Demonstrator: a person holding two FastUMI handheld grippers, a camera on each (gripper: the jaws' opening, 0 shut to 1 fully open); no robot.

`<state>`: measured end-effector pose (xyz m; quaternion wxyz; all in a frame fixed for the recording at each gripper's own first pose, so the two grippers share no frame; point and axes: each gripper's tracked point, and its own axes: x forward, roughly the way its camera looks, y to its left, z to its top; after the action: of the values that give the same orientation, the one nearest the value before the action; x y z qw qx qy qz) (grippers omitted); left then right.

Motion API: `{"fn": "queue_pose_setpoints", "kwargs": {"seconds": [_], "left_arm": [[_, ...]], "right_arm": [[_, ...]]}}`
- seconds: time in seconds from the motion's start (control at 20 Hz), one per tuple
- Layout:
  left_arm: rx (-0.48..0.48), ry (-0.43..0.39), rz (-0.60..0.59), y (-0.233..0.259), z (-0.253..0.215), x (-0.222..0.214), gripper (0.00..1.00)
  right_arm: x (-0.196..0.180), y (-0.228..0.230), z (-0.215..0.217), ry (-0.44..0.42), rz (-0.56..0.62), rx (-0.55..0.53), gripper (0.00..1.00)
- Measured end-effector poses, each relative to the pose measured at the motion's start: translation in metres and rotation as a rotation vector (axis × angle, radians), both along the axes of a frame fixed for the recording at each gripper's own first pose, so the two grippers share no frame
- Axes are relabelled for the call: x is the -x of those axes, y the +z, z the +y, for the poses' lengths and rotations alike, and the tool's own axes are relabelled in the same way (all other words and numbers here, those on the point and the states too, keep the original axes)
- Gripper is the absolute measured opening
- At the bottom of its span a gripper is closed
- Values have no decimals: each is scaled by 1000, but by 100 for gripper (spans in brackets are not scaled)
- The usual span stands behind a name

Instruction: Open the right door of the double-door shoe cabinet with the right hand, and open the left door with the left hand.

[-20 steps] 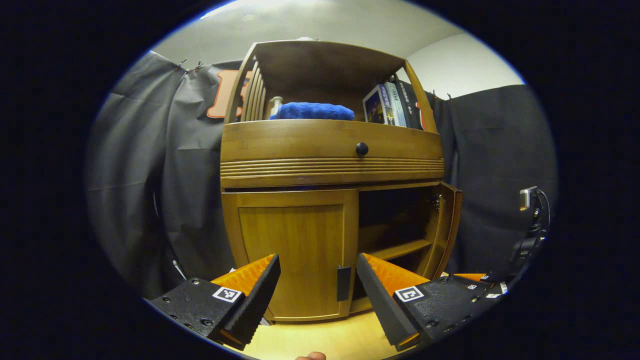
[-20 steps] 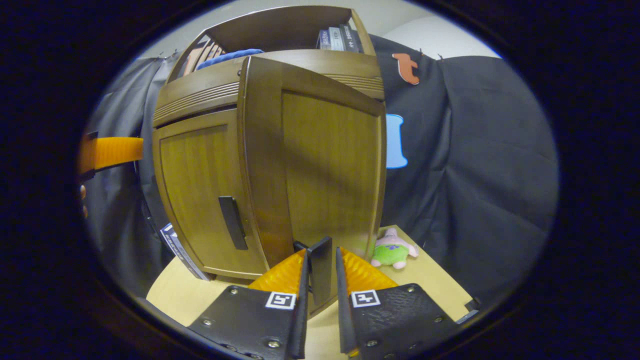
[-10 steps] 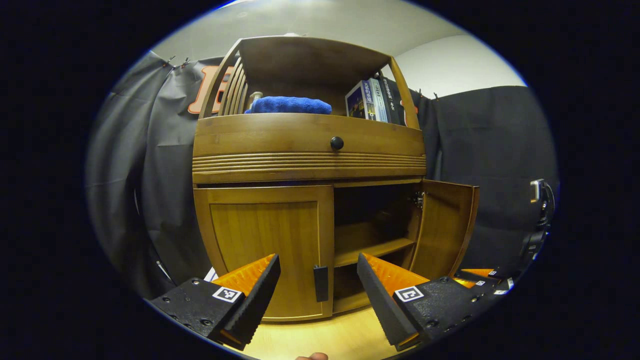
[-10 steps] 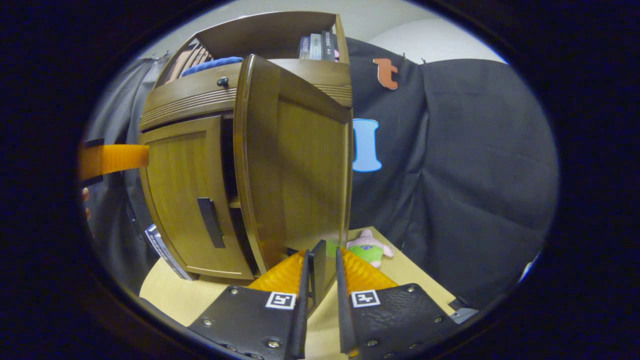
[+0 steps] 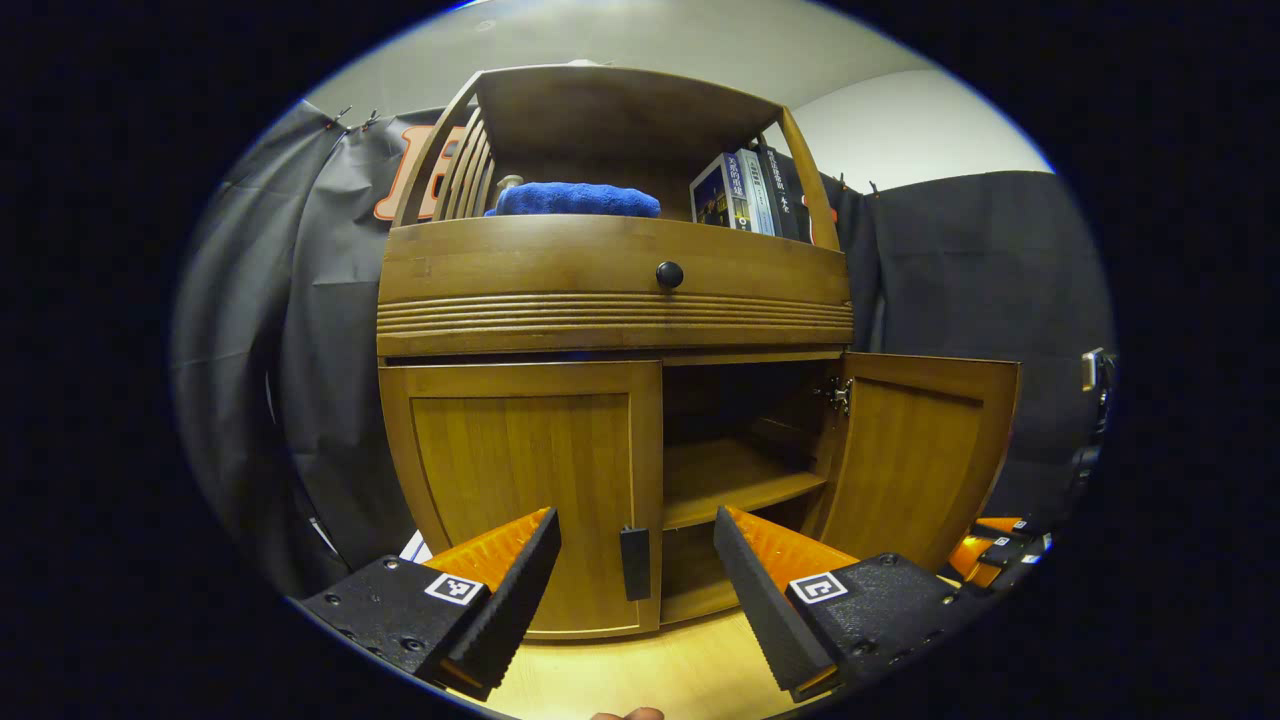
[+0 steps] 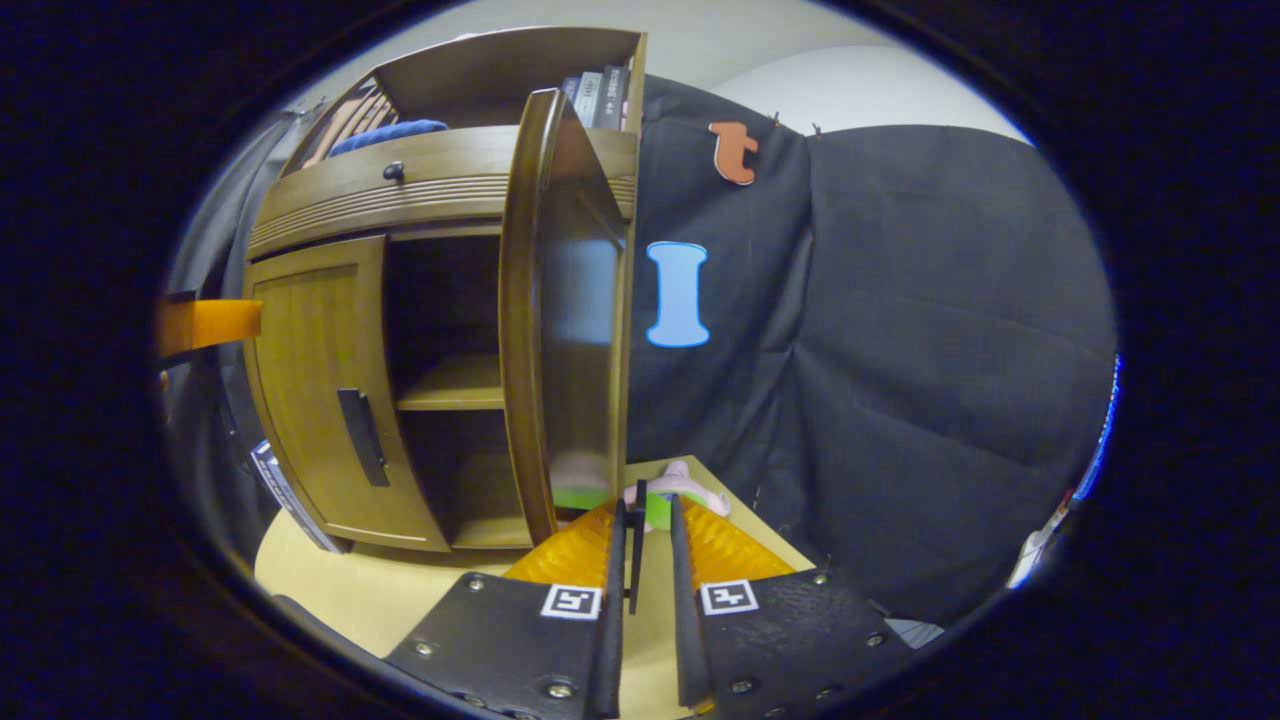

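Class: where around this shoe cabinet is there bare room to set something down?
Free: the inner shelf behind the open right door, and the tabletop before the shut left door. Crowded: the top shelf, with blue towel and books.

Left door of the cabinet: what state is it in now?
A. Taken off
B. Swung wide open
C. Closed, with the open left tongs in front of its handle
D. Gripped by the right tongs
C: the left door sits flush and closed, and the left tongs stand open before its handle.
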<state>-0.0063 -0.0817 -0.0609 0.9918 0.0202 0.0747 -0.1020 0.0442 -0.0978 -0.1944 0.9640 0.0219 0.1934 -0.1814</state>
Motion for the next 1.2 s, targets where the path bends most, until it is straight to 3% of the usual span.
{"fn": "queue_pose_setpoints", "kwargs": {"seconds": [0.5, 0.9, 1.1, 1.2], "left_arm": [[-14, 26, 19, -23, -11, -16, 92], [-41, 95, 55, -66, -15, -61, 95], [-49, 128, 82, -89, -16, -88, 85], [-48, 146, 101, -100, -15, -102, 85]], "right_arm": [[17, 4, -53, -64, 0, 55, 20], [22, 6, -79, -101, 6, 69, 19], [26, 7, -88, -106, 7, 71, 19], [24, 8, -88, -100, 6, 70, 19]]}}
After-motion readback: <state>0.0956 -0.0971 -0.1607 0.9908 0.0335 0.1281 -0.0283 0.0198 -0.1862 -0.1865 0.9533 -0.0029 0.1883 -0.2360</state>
